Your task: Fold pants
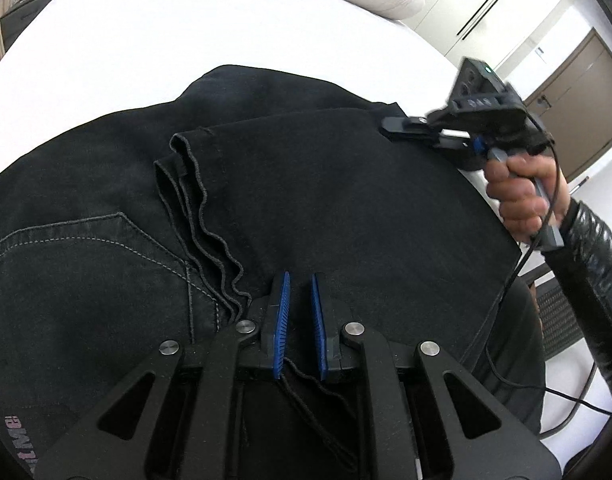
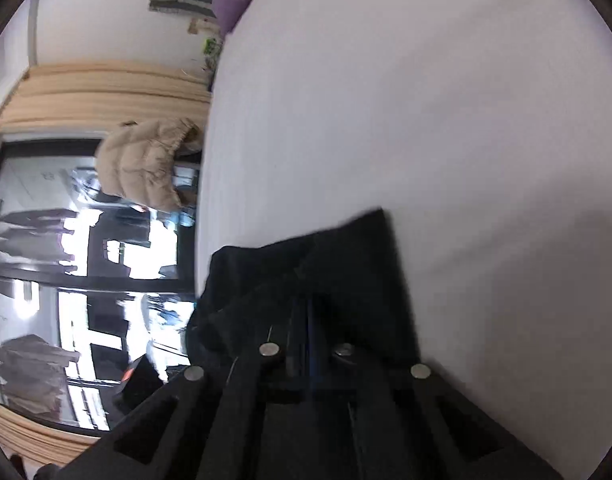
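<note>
Our left gripper sat nearest, pinching the near edge of the black pants on the white bed. Our right gripper had snapped tight on their far right corner. The thick cloth could slip out and unfold.

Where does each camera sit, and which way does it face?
Left wrist: on the left hand-held gripper, looking down at black pants on a white bed; the right hand and the right hand-held gripper show.
Right wrist: on the right hand-held gripper, rolled sideways, facing pants, bed and a window; no hand shows.
Shared: pants and bed.
</note>
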A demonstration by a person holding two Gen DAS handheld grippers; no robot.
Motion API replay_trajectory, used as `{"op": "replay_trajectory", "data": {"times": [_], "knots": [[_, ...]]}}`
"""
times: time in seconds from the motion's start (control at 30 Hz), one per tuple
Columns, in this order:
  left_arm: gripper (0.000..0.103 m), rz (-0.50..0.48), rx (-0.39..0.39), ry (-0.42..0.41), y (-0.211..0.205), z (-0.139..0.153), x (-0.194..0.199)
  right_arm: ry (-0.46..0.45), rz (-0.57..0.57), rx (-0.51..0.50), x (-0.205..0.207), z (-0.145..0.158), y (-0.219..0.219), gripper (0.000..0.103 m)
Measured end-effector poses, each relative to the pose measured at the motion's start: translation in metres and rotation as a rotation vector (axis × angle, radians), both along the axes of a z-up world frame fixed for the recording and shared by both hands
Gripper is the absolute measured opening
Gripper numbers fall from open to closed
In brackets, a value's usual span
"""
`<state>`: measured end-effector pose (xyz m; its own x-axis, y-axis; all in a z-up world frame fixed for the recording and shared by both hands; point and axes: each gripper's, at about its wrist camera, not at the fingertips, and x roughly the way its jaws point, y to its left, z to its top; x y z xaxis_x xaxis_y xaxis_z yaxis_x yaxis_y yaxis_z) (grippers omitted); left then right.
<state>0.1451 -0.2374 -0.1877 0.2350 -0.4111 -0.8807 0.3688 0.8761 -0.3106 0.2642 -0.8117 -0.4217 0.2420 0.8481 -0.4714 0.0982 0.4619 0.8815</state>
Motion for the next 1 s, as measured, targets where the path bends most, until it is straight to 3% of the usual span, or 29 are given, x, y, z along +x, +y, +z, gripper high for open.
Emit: {"op": "replay_trajectory", "data": {"times": [0.27, 0.47, 1.0], "knots": [[0.011, 0.004, -0.002, -0.016, 0.022, -0.001, -0.001, -0.012, 0.087, -0.06, -0.082, 0.017, 0.0, 0.001], [0.011, 0.002, 0.009, -0.031, 0.021, 0.001, -0.008, -0.01, 0.058, -0.068, -0.135, 0.022, -0.004, 0.001], [0.011, 0.006, 0.018, -0.055, 0.021, 0.007, -0.018, -0.026, -0.041, -0.083, -0.16, 0.013, -0.002, 0.0]]}}
